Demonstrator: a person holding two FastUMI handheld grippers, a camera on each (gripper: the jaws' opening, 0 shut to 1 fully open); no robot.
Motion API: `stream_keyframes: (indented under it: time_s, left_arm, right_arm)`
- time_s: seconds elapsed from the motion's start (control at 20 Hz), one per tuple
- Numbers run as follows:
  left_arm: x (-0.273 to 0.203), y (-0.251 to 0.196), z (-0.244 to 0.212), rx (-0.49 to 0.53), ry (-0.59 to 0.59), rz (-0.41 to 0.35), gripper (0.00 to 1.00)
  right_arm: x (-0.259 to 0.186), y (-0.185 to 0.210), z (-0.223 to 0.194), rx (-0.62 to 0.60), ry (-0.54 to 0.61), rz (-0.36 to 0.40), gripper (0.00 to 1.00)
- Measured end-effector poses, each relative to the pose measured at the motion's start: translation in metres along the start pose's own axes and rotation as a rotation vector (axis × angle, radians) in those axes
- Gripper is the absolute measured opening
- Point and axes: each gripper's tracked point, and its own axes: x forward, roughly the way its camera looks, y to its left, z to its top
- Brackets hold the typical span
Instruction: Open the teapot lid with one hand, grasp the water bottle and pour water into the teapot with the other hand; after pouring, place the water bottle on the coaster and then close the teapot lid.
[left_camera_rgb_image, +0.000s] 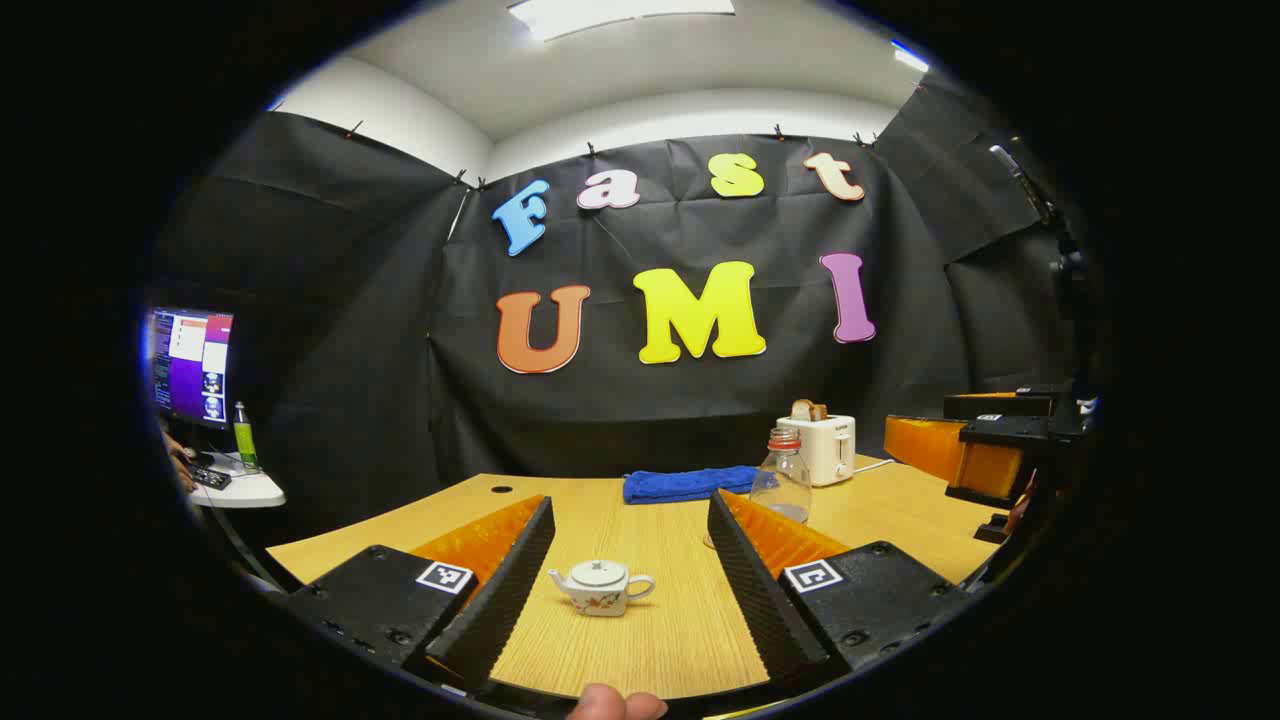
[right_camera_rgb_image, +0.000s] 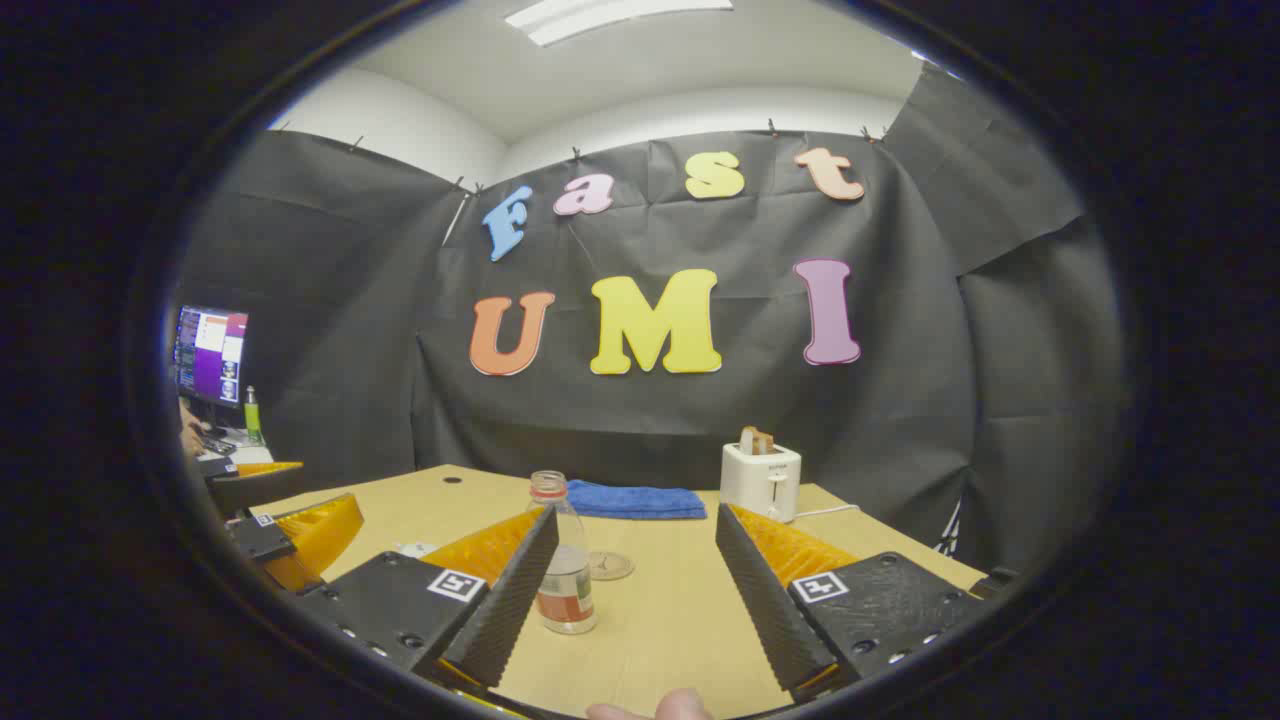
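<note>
We see a wooden worktop (left_camera_rgb_image: 640, 520) carrying everything, largest to smallest. At its far edge lies a folded blue towel (left_camera_rgb_image: 685, 484), with a white toaster (left_camera_rgb_image: 828, 448) to its right holding a slice of bread.

In the left gripper view, the left claw (left_camera_rgb_image: 628, 575) hangs above the worktop with its fingers spread wide, holding nothing. The right claw (right_camera_rgb_image: 632, 590) does likewise in the right gripper view.

The water bottle (right_camera_rgb_image: 562, 558) stands upright with its cap on, just beside the right claw's left finger; we cannot tell whether they touch. Just behind it lies the round coaster (right_camera_rgb_image: 609, 566), bare.

The small white teapot (left_camera_rgb_image: 603, 586) sits between the left claw's fingers, apart from both, with its lid (left_camera_rgb_image: 600, 571) on.
</note>
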Motion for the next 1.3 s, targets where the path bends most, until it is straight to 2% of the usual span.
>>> stream_keyframes:
  time_s: [0.05, 0.1, 0.35, 1.0, 1.3]
  left_arm:
    - [0.001, -0.001, 0.000, 0.001, 0.001, -0.003, 0.88]
    - [0.002, -0.002, 0.001, -0.001, 0.002, -0.009, 0.97]
    - [0.018, -0.006, 0.001, -0.009, 0.025, -0.047, 0.97]
    - [0.030, 0.004, -0.029, -0.052, 0.109, -0.026, 0.97]
    - [0.050, 0.013, -0.065, -0.034, 0.178, -0.014, 0.96]
  right_arm:
    - [0.004, -0.002, -0.002, 0.012, 0.005, -0.010, 0.97]
    - [0.007, -0.003, -0.006, 0.021, 0.012, -0.018, 0.95]
    - [0.016, -0.009, -0.021, 0.020, 0.047, -0.047, 0.97]
    - [0.023, -0.012, -0.046, 0.029, 0.117, -0.036, 0.96]
    - [0.030, -0.019, -0.065, 0.063, 0.166, -0.032, 0.95]
